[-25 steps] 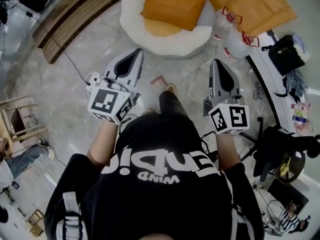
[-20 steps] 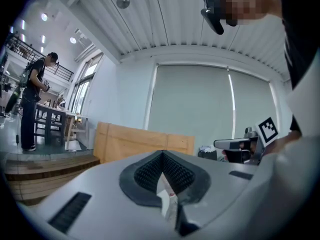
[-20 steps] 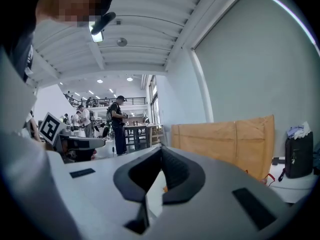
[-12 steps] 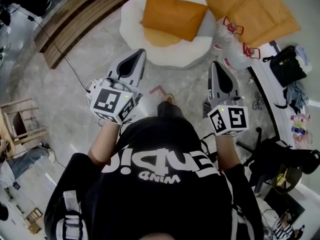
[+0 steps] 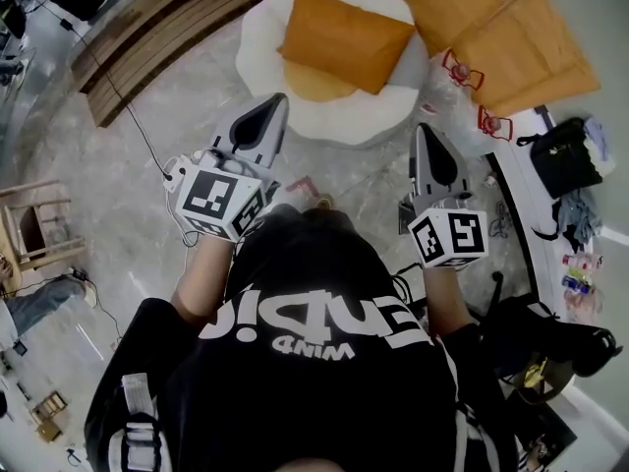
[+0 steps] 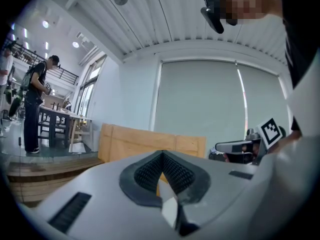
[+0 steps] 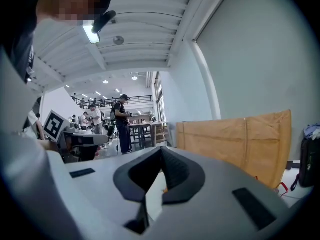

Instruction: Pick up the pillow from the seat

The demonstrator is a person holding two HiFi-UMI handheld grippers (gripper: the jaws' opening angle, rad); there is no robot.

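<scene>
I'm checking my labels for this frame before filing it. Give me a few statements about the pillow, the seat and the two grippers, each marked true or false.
1. The orange pillow lies on the round white seat. True.
2. The left gripper holds the pillow. False: its jaws are shut on nothing, short of the seat.
3. The right gripper is shut and empty. True.
4. Both grippers point away from the seat. False: in the head view both point toward it.
</scene>
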